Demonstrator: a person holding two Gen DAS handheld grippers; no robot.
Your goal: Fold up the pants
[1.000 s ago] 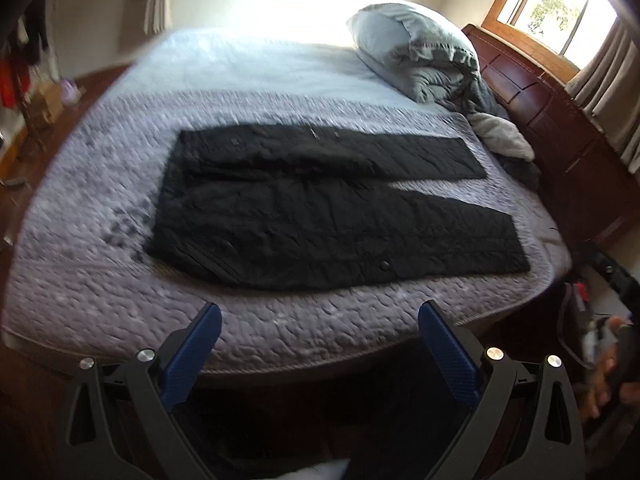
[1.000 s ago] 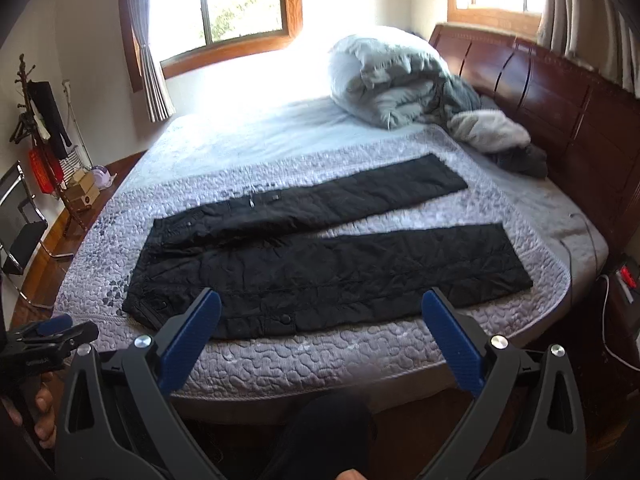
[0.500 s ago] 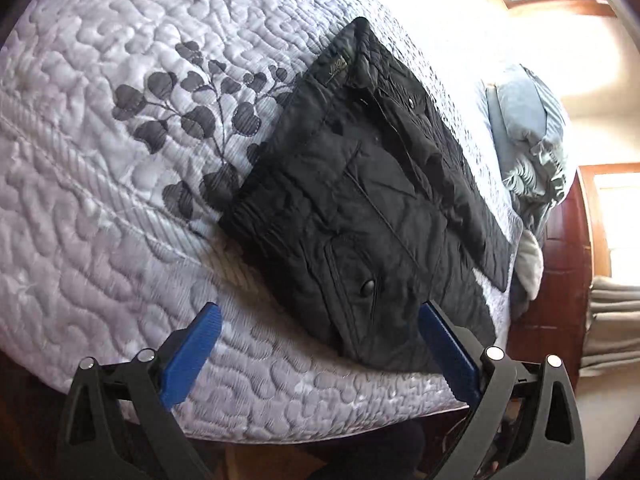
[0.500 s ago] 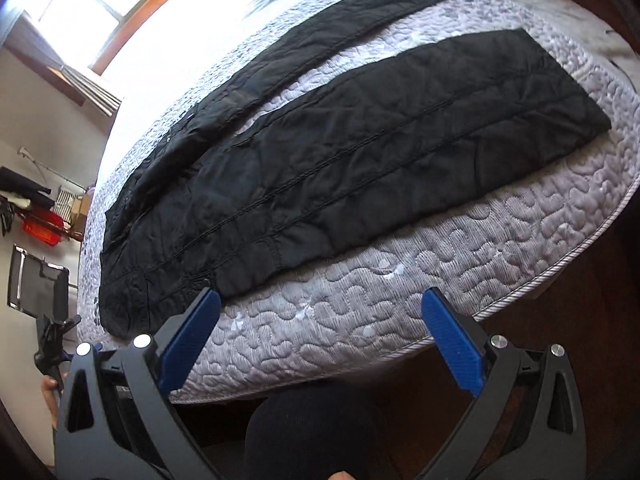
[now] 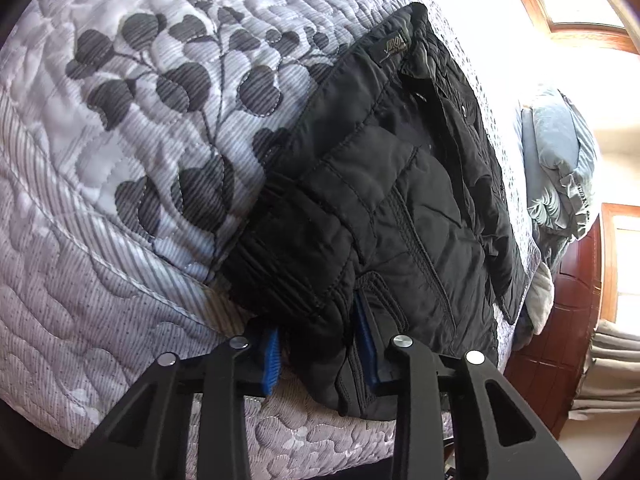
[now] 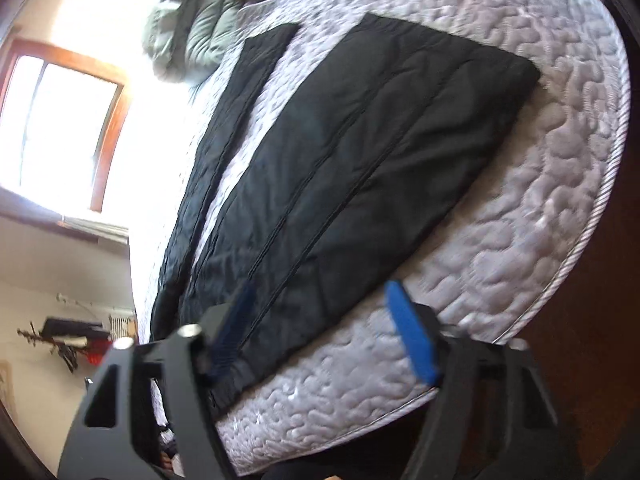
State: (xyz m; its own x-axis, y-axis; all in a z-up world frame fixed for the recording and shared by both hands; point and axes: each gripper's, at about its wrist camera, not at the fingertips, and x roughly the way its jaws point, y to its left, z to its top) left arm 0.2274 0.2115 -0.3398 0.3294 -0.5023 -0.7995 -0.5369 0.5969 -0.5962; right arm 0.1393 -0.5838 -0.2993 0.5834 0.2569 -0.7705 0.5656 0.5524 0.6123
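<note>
Black quilted pants [image 5: 400, 184] lie spread flat on the grey quilted bedspread [image 5: 100, 240], waistband nearest the left wrist view. My left gripper [image 5: 318, 328] is closing its jaws on the near waistband corner. The fabric is bunched between the blue pads [image 5: 270, 356] and pressed by them. In the right wrist view the near pant leg [image 6: 360, 140] runs away toward its hem, with the other leg beyond it. My right gripper [image 6: 320, 292] hangs just above the leg's near edge, jaws closing. One pad [image 6: 236, 320] is over the fabric, the other over the quilt, gripping nothing.
The bed's front edge [image 6: 400, 420] is right under both grippers. A bunched grey duvet [image 5: 560, 168] and the wooden headboard [image 5: 576, 300] sit at the far end. A window [image 6: 60, 132] and a coat rack [image 6: 68, 340] stand by the far wall.
Both grippers came down close to the bed's near edge and rolled. The left jaws narrowed onto the waistband corner. The right jaws narrowed over the near leg's edge.
</note>
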